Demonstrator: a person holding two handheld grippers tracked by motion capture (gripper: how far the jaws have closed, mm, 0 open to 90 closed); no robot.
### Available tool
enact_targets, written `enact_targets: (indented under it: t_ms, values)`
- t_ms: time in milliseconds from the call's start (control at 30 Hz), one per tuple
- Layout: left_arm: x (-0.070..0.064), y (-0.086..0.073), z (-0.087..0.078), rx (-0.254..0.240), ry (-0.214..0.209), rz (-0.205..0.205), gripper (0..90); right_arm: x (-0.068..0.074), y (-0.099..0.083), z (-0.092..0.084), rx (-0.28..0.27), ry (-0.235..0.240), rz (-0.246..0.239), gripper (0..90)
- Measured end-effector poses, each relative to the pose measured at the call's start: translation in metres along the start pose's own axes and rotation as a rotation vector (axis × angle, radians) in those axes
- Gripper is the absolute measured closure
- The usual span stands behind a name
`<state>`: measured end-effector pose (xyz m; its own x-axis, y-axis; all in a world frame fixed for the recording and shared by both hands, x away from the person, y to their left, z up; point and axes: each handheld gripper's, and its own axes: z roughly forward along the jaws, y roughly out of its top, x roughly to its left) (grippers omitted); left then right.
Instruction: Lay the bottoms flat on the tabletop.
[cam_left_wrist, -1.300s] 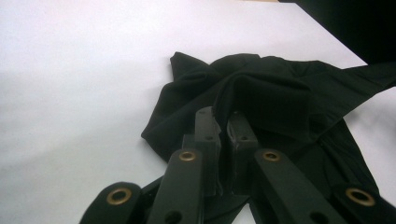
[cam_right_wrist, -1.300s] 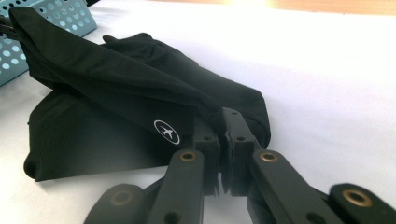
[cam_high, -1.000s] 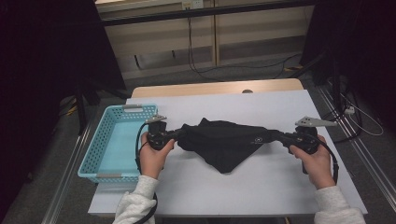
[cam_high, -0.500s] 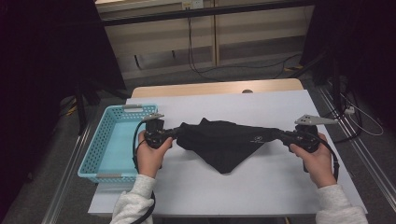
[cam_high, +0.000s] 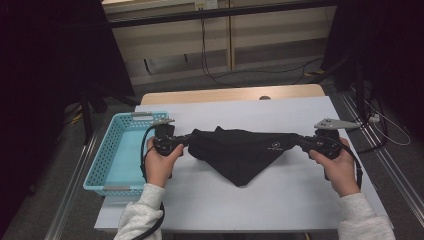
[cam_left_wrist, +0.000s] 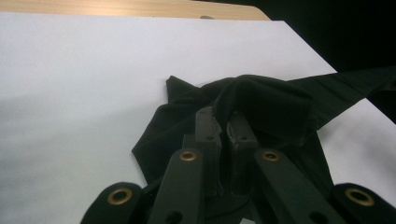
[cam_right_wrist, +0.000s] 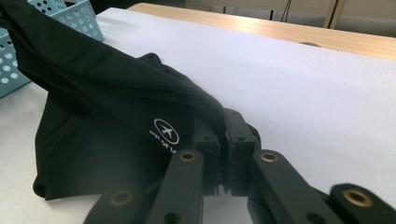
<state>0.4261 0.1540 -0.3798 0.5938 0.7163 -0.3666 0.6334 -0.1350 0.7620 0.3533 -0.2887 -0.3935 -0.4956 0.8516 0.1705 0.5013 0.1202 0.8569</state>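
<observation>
A black cloth garment (cam_high: 240, 150) with a small white airplane logo (cam_right_wrist: 166, 130) hangs stretched between my two grippers over the white table (cam_high: 235, 200), its lower point sagging down to the surface. My left gripper (cam_high: 186, 141) is shut on the garment's left end, and in the left gripper view the cloth (cam_left_wrist: 261, 102) bunches over the closed jaws (cam_left_wrist: 223, 122). At the right end, my right gripper (cam_high: 301, 141) is shut on the fabric (cam_right_wrist: 112, 93), which drapes away toward the far side from its jaws (cam_right_wrist: 223, 122).
A light blue plastic basket (cam_high: 107, 150) stands at the table's left edge, close beside my left hand; its wall (cam_right_wrist: 77, 16) appears in the right gripper view. A wooden strip (cam_high: 230, 94) runs along the table's far edge. Cables lie on the floor beyond.
Both hands hold nearly still with the garment stretched between them; the left hand has shifted slightly toward the basket.
</observation>
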Motion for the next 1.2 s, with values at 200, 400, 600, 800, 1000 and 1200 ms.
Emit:
enact_targets:
  t_ms: [200, 400, 600, 800, 1000, 1200]
  values:
    - [0.001, 0.001, 0.003, 0.017, -0.003, -0.002, 85.8, -0.002, -0.001, 0.001, 0.005, 0.004, -0.001, 86.2]
    - [0.001, 0.003, 0.006, 0.022, -0.001, -0.004, 85.8, -0.003, -0.002, 0.002, 0.012, 0.006, 0.000, 86.2]
    - [-0.001, 0.009, 0.004, 0.024, -0.003, 0.004, 85.8, -0.005, 0.003, 0.000, 0.003, 0.005, 0.003, 86.2]
    - [-0.001, 0.012, 0.003, 0.027, -0.006, 0.007, 85.8, -0.004, 0.005, -0.001, 0.001, 0.006, -0.002, 86.3]
    - [-0.002, 0.016, 0.000, 0.027, 0.012, 0.012, 85.8, -0.003, 0.004, -0.003, 0.001, 0.009, -0.005, 86.2]
    - [-0.002, 0.016, 0.000, 0.032, 0.001, 0.000, 85.8, -0.001, 0.008, -0.004, 0.003, 0.009, -0.013, 86.3]
